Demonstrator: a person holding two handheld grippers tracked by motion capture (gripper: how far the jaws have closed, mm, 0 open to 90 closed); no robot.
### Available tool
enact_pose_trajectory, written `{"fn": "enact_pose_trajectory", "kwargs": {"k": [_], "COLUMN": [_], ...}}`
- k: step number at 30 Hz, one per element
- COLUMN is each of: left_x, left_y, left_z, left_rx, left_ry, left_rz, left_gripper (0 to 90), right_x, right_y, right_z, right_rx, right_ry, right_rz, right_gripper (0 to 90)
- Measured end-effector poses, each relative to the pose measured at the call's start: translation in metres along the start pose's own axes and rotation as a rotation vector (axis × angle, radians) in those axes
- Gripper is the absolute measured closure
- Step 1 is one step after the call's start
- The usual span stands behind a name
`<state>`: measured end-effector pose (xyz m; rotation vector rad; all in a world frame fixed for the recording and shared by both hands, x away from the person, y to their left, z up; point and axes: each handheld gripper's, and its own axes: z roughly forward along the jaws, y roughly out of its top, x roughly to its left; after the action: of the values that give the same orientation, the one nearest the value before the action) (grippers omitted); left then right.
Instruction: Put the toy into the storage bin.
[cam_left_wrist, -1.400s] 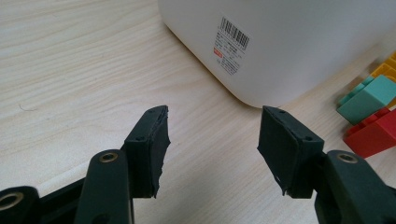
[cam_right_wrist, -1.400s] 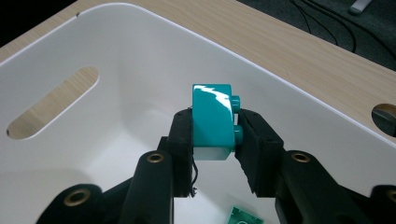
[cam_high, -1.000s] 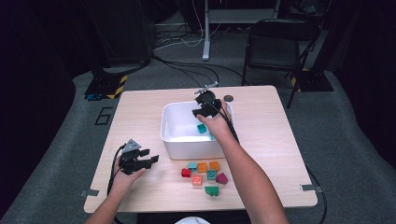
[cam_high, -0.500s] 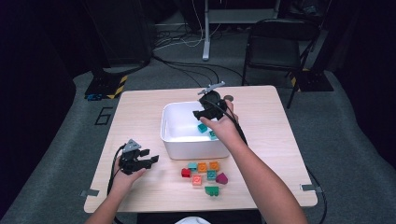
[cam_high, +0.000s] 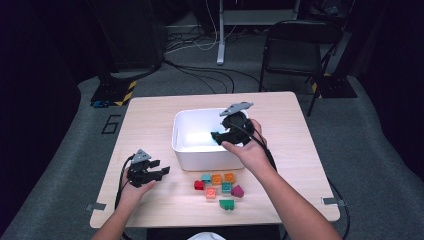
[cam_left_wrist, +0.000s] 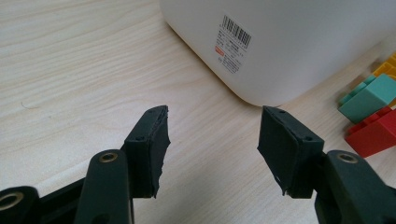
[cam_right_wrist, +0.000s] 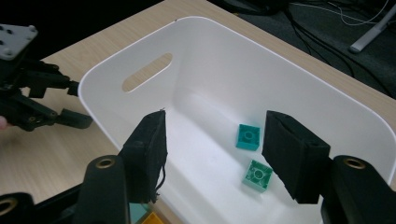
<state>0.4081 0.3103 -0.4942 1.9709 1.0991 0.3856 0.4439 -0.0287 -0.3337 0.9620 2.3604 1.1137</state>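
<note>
Wooden bench (cam_high: 150, 120) carrying a white bin (cam_high: 186, 150): right hand-held gripper (cam_right_wrist: 212, 149) hovering over it, jaws just widening, empty; two teal blocks (cam_right_wrist: 248, 136) lying inside. Left hand-held gripper (cam_left_wrist: 212, 149) resting spread, empty, beside the bin.

Table (cam_high: 150, 120): bin (cam_high: 185, 150), bricks (cam_high: 220, 186)

This looks like a lab or recording studio: a small wooden table (cam_high: 150, 107) stands alone on grey carpet (cam_high: 380, 165), walled by darkness. Cables (cam_high: 200, 70) snake across the floor at 12 o'clock beside a metal stand (cam_high: 220, 35); a black folding chair (cam_high: 292, 52) waits at 1 o'clock.
</note>
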Motion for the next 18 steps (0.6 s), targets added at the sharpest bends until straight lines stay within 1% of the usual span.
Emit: {"fn": "enact_pose_trajectory", "kwargs": {"k": [1,2,5,7,9,13,18], "left_x": [0.0,0.0,-0.001,0.0,0.0,-0.001,-0.001], "left_y": [0.0,0.0,0.0,0.0,0.0,-0.001,-0.001], "left_z": [0.0,0.0,-0.001,-0.001,0.0,-0.001,0.0], "left_rx": [0.0,-0.001,0.0,0.002,0.003,0.003,0.008], "left_ry": [-0.002,-0.001,0.001,0.001,0.0,-0.002,-0.002], "left_rz": [0.003,0.003,-0.001,-0.001,0.002,0.004,-0.001], "left_gripper": [42.5,42.5,42.5,42.5,42.5,42.4,42.3], "right_x": [0.001,0.003,0.006,0.007,0.008,0.008,0.01], "right_y": [-0.002,-0.003,-0.008,-0.012,-0.017,-0.028,-0.047], "right_z": [-0.003,-0.007,-0.016,-0.022,-0.027,-0.038,-0.046], "right_rx": [-0.013,-0.016,-0.032,-0.041,-0.046,-0.063,-0.065], "right_ry": [0.007,0.011,0.028,0.044,0.048,0.023,0.002], "right_rz": [-0.008,-0.001,-0.002,0.008,0.015,0.004,0.017], "right_gripper": [39.1,39.1,38.6,38.3,37.9,37.6,37.6]}}
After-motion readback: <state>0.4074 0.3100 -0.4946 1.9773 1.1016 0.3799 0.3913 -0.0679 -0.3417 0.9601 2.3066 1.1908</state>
